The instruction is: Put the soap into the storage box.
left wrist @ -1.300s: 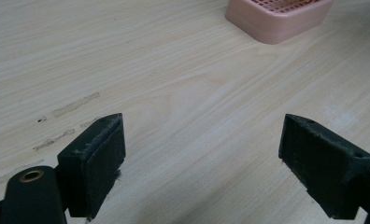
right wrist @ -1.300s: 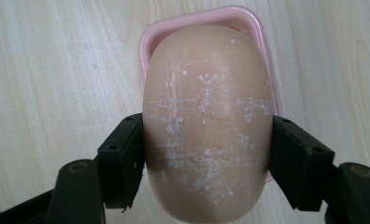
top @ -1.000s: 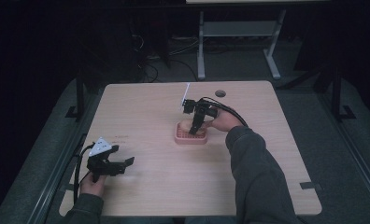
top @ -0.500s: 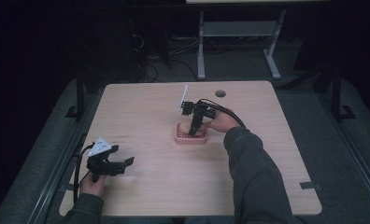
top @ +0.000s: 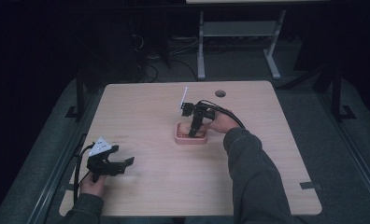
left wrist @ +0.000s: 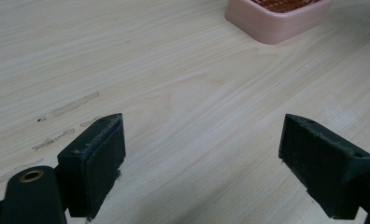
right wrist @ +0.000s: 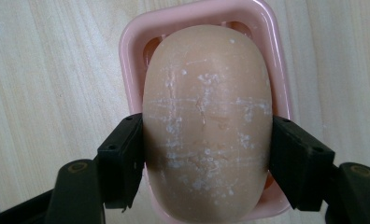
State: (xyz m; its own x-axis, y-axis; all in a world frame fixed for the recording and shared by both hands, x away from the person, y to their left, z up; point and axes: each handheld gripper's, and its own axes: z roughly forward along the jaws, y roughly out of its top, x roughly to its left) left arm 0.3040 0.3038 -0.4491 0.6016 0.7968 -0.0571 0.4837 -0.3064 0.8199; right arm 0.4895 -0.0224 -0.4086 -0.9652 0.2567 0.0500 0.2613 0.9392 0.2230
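A tan oval soap bar (right wrist: pixel 206 126), scratched and flecked white, sits between the pads of my right gripper (right wrist: pixel 206 158), which is shut on its two long sides. Directly beneath it lies a pink soap dish (right wrist: pixel 192 18); whether the bar rests in it I cannot tell. From above, the right gripper (top: pixel 192 133) points down into the pink dish (top: pixel 179 139) at the table's middle. My left gripper (top: pixel 122 163) is held low near the front left edge, open with nothing between its pads (left wrist: pixel 96 163). A corner of the dish (left wrist: pixel 276 21) appears far ahead of it.
The light wooden table (top: pixel 276 154) has a round cable hole (top: pixel 220 93) at its back edge. Faint scuff marks (left wrist: pixel 66 107) cross the wood ahead of the left gripper. Dark floor and a metal stand (top: pixel 234 46) lie beyond the table.
The right gripper with the soap has sunk slightly toward the dish. The left gripper has stayed put.
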